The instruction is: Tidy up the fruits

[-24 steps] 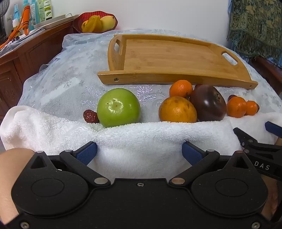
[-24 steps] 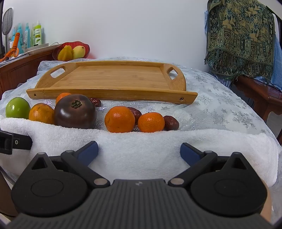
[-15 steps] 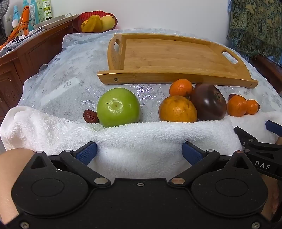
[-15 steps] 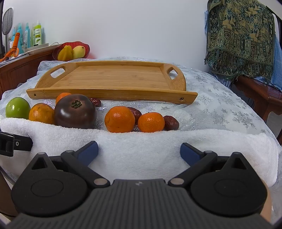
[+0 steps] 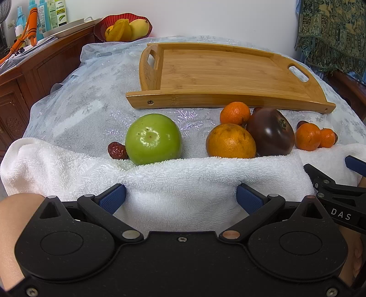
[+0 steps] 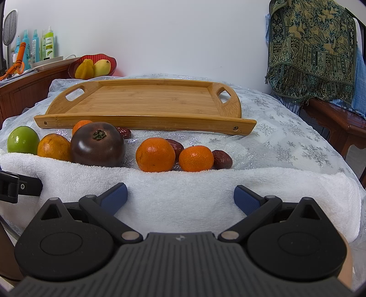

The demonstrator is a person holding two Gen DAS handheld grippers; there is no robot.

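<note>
An empty bamboo tray [image 5: 228,75] [image 6: 146,102] lies at the back of the table. In front of it lies a row of fruit: a green apple [image 5: 153,142] [image 6: 22,139], a large orange [image 5: 230,141] [image 6: 53,147], a dark tomato [image 5: 271,132] [image 6: 97,144], several small mandarins [image 5: 307,137] [image 6: 155,154] and red dates [image 5: 117,150] [image 6: 222,159]. My left gripper [image 5: 180,197] is open and empty over the white towel [image 5: 183,182], short of the apple. My right gripper [image 6: 180,196] is open and empty, short of the mandarins.
A wooden sideboard [image 5: 34,75] on the left carries a red bowl of yellow fruit [image 5: 123,27] and bottles [image 5: 45,13]. A patterned cloth [image 6: 311,48] hangs at the right over a wooden bench [image 6: 338,123]. The right gripper's finger [image 5: 331,185] shows in the left wrist view.
</note>
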